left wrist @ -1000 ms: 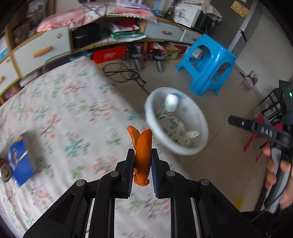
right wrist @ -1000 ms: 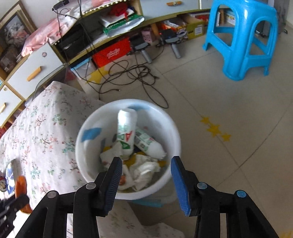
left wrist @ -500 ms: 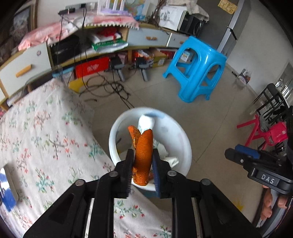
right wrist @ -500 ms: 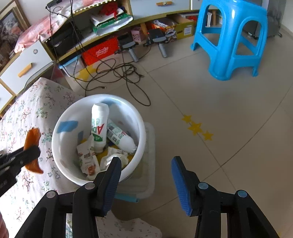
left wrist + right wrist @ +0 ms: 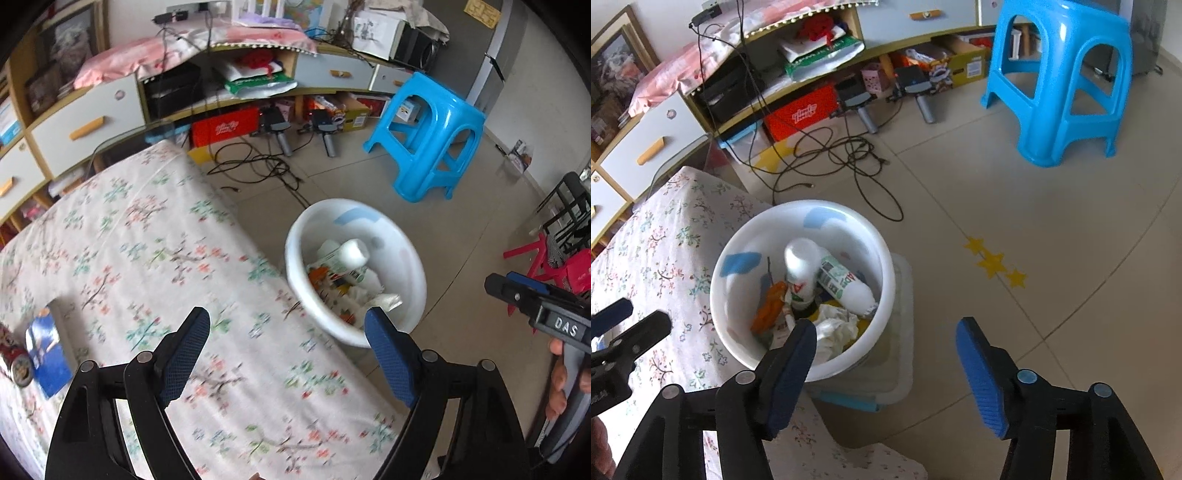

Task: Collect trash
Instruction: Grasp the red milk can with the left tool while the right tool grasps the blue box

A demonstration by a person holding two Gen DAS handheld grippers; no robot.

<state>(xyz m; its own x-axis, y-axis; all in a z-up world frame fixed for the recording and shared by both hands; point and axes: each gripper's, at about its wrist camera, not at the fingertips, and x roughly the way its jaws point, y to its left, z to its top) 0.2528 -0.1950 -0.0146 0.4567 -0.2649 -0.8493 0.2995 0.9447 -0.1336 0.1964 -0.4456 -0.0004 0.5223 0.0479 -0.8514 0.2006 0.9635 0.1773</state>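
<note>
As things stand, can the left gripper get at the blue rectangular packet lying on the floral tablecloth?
Probably yes. The left gripper is open and empty above the floral tablecloth, and nothing lies between it and the blue rectangular packet. Only the red can touching the packet's far side crowds the approach.

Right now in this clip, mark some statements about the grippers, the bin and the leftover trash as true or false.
1. The left gripper holds the orange peel. False: its jaws are wide open and empty; the orange peel lies in the white bin.
2. The right gripper is open and holds nothing. True.
3. Two white bottles lie in the bin. True: one bottle leans over the other.
4. The bin stands on the floral tablecloth. False: it sits in a clear tub on the floor beside the floral tablecloth.
5. A blue box and a can are on the tablecloth. True.
</note>
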